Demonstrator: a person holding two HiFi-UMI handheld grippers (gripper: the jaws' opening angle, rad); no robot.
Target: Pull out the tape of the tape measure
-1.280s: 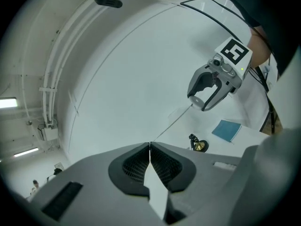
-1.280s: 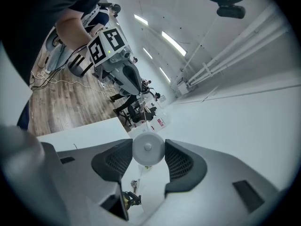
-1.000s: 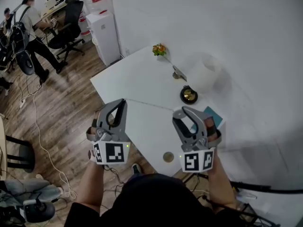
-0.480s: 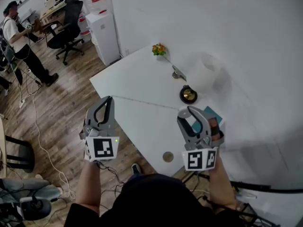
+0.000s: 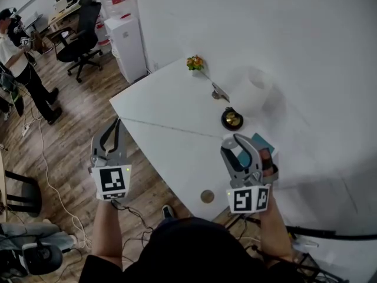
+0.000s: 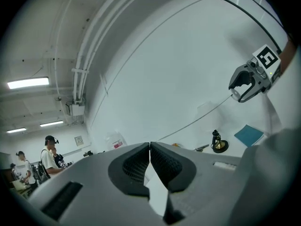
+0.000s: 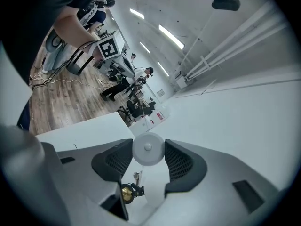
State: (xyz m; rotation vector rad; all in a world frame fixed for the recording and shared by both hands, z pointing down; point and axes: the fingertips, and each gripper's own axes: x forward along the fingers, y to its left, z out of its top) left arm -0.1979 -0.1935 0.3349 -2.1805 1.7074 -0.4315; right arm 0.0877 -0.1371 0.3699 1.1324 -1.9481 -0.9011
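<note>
the right gripper (image 5: 241, 146), lower right of the head view, clamps the tape measure (image 7: 148, 149) in its jaws. the tape (image 5: 171, 127) stretches leftward to the left gripper (image 5: 115, 125), whose shut jaws pinch its end; the pull lies along that line.

Table (image 5: 171, 108): white, set along the white wall; its left corner projects over the wood floor.
Plant (image 5: 195, 62): small, with orange and yellow blooms, at the table's far corner by the wall.
Metal clip (image 5: 220, 92): lying flat, between the plant and the paper roll.
Paper roll (image 5: 250, 93): white, upright, at the wall-side edge.
Black-and-gold object (image 5: 232, 119): round black base with a gold centre, just in front of the roll.
Teal book (image 5: 263, 141): flat, only partly in view.
Brass-coloured disc (image 5: 207, 196): at the near edge.
Water dispenser (image 5: 131, 46): white, against the wall beyond the far corner.
Office chair (image 5: 82, 31): black, left of the dispenser.
Person (image 5: 20, 69): standing on the floor, far left.
Cable (image 5: 53, 187): white, trailing across the floor.
</note>
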